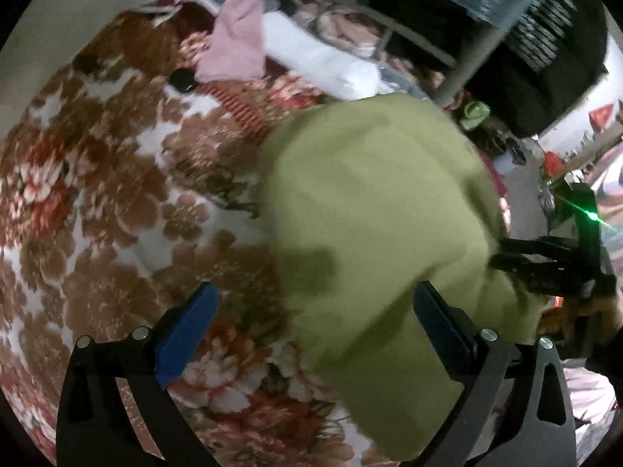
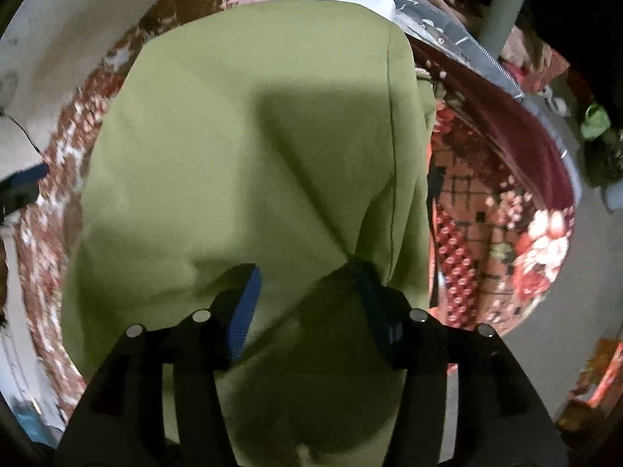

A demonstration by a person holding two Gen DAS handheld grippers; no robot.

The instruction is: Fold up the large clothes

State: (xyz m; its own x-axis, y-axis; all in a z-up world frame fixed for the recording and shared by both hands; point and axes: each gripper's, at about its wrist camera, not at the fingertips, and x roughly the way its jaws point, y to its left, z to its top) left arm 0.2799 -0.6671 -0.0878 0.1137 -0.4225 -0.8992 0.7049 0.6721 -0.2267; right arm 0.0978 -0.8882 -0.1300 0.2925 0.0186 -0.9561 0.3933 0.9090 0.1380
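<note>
one garment: a green cloth (image 1: 373, 210), large, lying on a bed covered by a floral blanket (image 1: 97, 202).
left claw: the left claw (image 1: 311, 330) is spread wide, blue pads well apart, nothing between them; one pad hangs over the blanket, the other over the cloth's near left edge.
cloth position: it covers the middle of the bed toward the near edge, with a pink garment (image 1: 237, 39) and a white bundle (image 1: 323, 62) piled at the far edge.
right claw: the right claw (image 2: 307, 284) looks to be pinching a gathered fold of the green cloth, creases fanning out from the right pad, though the pads are not fully together.
handling: likely light, soft and limp; it should drape and sag between grips, and slide little on the fuzzy blanket.
where to hold: judged best at corners or along the stitched seam (image 2: 393, 179) near the cloth's right edge, where layers are thicker.
</note>
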